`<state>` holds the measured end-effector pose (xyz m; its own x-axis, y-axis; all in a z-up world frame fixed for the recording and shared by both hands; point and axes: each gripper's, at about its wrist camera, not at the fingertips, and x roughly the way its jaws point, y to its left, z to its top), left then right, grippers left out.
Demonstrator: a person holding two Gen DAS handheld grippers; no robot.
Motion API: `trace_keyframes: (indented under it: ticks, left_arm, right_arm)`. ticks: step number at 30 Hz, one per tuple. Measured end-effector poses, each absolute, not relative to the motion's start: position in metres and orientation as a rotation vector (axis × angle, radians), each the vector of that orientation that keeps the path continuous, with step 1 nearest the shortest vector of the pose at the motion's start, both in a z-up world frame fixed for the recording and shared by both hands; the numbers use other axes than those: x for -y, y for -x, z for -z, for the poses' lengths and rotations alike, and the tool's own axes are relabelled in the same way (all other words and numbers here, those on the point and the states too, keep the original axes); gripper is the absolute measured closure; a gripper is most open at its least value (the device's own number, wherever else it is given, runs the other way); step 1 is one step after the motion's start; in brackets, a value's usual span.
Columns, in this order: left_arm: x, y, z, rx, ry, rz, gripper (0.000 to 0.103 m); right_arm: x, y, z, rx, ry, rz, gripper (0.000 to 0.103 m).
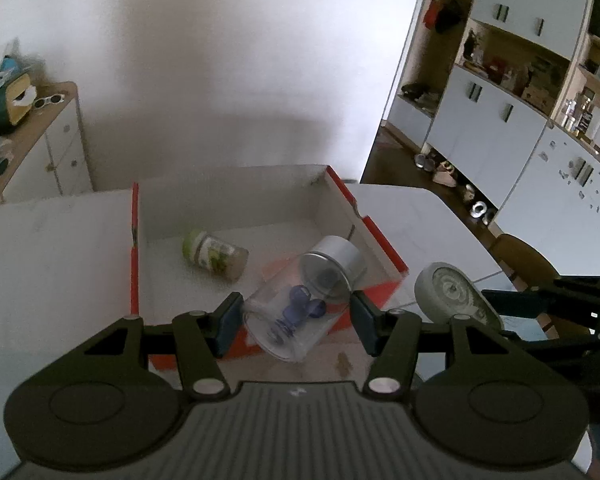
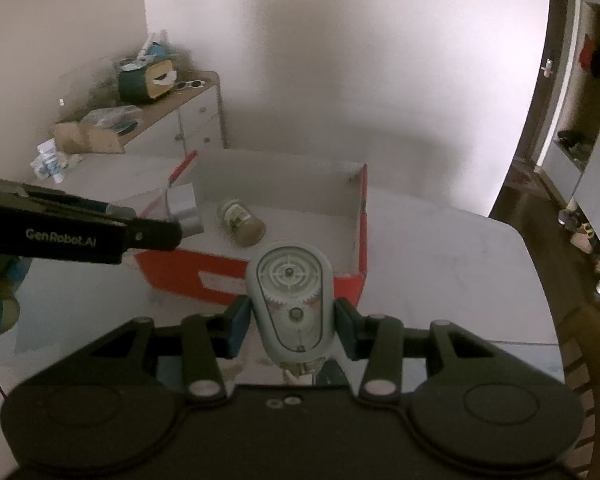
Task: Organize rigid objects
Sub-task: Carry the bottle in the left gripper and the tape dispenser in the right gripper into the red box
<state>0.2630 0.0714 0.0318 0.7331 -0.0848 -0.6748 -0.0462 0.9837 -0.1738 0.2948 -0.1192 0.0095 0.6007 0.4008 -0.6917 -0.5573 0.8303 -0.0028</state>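
Clear jar (image 1: 296,312) between left claw (image 1: 296,322) pads

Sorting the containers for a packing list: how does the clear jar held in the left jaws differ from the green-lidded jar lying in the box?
The clear jar has a silver metal lid; the green-lidded jar has a green cap. The clear jar shows blue objects inside, while the green-lidded jar has a label and tan contents. The clear jar is held tilted above the red box; the green-lidded jar lies on the box floor. Both are cylindrical jars with lids on.
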Motion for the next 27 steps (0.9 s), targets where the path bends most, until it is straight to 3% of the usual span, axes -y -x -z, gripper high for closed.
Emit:
trace_keyframes:
  ticks: [27]
  left_arm:
    - [-0.146, -0.425, 0.023, -0.851, 0.048, 0.091, 0.045]
  right_arm:
    - [0.023, -0.419, 0.053, -0.824, 0.274, -0.441, 0.058]
